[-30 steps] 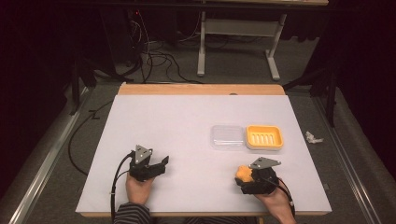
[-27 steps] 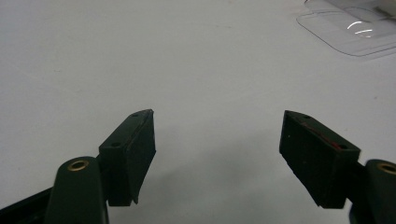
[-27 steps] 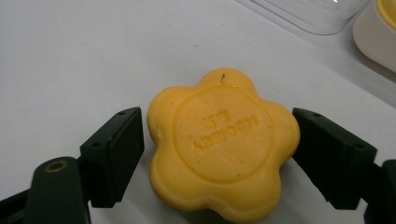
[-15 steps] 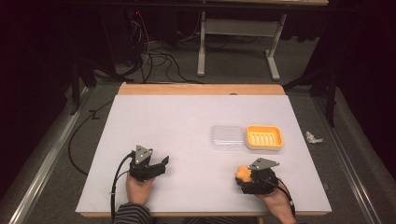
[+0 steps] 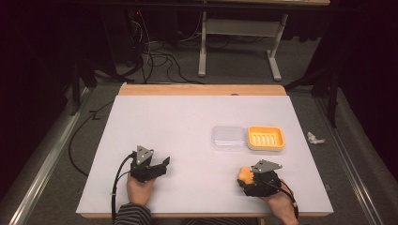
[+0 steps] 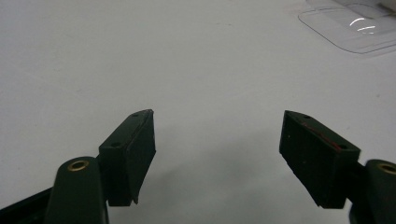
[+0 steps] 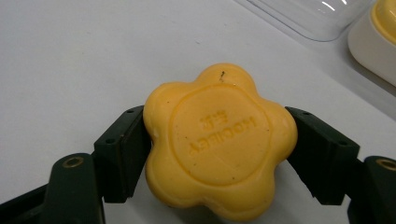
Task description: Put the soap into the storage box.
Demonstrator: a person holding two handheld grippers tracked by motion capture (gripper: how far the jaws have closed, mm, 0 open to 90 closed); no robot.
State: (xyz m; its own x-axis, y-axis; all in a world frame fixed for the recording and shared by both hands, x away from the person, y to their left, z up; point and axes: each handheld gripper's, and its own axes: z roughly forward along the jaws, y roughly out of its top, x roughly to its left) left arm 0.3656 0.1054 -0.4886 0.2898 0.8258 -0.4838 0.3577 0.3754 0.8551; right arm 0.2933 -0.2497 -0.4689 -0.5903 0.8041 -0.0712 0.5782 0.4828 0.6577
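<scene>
Jaws of your right gripper [image 7: 219, 154] have just closed on the soap [image 7: 218, 140] near the tabletop's [image 5: 187, 122] front edge; your left gripper [image 6: 217, 154] gapes empty.

The high view is evenly lit from overhead on the white bench [image 5: 187, 136]; the surroundings fall to near black at the upper left and right of the frame. Shadows there are short and soft. In the left gripper view, white glare streaks sit on the clear plastic lid [image 6: 355, 28] at the upper right, and the near foreground is soft. In the right gripper view, the yellow flower-shaped soap bar [image 7: 219, 140] is sharp, with background blur at the upper right.
</scene>
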